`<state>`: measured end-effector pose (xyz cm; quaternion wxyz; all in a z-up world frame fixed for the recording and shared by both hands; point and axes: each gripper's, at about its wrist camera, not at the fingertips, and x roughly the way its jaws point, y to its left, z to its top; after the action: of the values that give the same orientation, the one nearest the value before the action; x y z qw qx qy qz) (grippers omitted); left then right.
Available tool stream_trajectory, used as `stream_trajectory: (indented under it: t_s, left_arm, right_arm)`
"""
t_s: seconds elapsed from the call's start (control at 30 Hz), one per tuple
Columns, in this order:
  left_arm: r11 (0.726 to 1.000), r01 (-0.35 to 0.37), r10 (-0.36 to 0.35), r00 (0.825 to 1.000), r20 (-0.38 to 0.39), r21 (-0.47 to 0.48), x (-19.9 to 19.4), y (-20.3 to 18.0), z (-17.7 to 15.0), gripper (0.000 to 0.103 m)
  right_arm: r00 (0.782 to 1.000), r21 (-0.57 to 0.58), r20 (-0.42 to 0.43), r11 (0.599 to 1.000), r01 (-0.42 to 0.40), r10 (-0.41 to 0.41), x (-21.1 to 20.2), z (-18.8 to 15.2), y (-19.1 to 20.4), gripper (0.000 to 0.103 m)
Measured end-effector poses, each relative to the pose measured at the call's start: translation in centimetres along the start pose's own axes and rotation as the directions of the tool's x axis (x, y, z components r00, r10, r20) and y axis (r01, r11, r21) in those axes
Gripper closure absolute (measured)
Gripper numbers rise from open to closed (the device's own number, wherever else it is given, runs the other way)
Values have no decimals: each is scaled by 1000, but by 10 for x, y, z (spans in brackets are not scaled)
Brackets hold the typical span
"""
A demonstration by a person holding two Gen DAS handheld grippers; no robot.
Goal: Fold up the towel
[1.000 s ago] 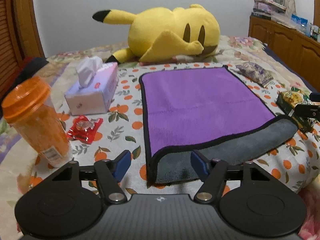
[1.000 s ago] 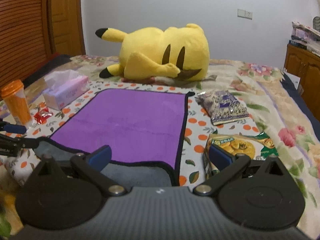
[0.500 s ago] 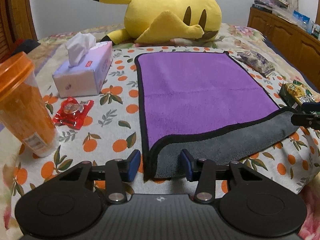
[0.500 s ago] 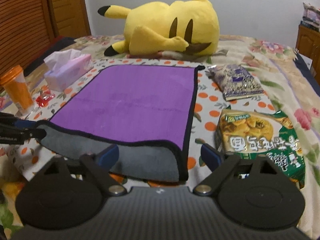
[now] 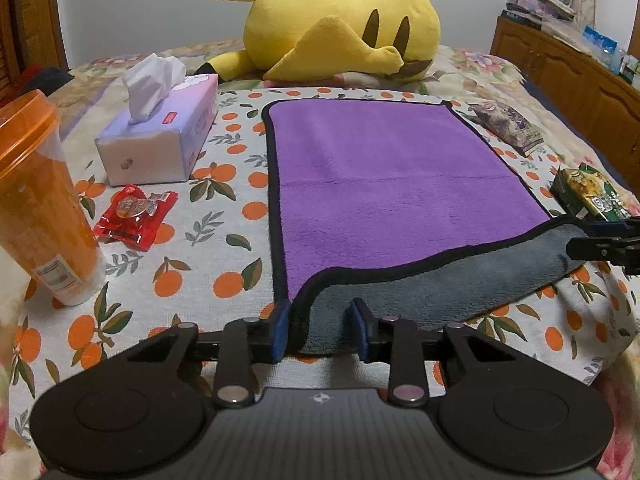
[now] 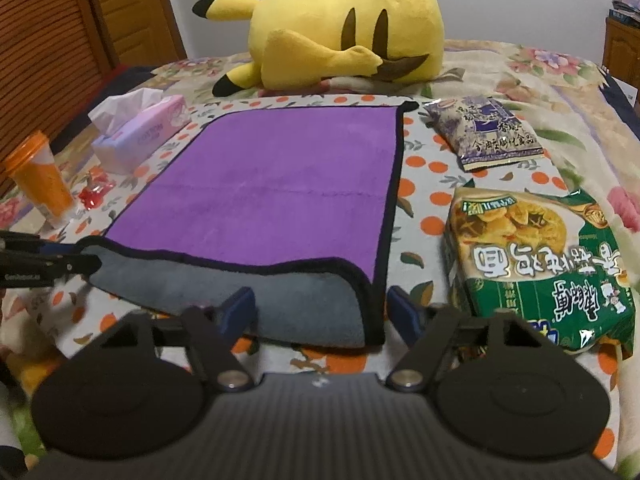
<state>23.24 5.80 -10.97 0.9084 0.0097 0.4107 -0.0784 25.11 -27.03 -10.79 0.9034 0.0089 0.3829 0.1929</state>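
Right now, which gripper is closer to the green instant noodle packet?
Right. The right gripper straddles the purple towel's near corner, with the green instant noodle packet just beside its fingers. The left gripper is at the towel's opposite near corner, across from it.

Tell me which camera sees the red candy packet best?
The left wrist view. There the red candy packet lies close and clear, between the tissue box and the orange cup. In the right wrist view it is only a small, blurry red spot beside the cup.
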Motion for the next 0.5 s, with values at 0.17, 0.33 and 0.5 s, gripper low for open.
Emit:
stream_trajectory:
  t_s: [0.17, 0.33, 0.5]
  left_arm:
    - [1000, 2, -2, 1000, 3, 5, 0, -1, 0, 76]
    - [1000, -3, 2, 1000, 11, 18, -1, -4, -1, 80]
    - [1000, -5, 4, 1000, 17, 28, -2, -5, -1, 84]
  right_arm:
    - [1000, 3, -10, 1000, 4, -4, 1, 0, -2, 56]
    - [1000, 7, -15, 1000, 25, -24, 2, 0, -4, 72]
    - [999, -19, -13, 999, 33, -33, 1, 0, -1, 86]
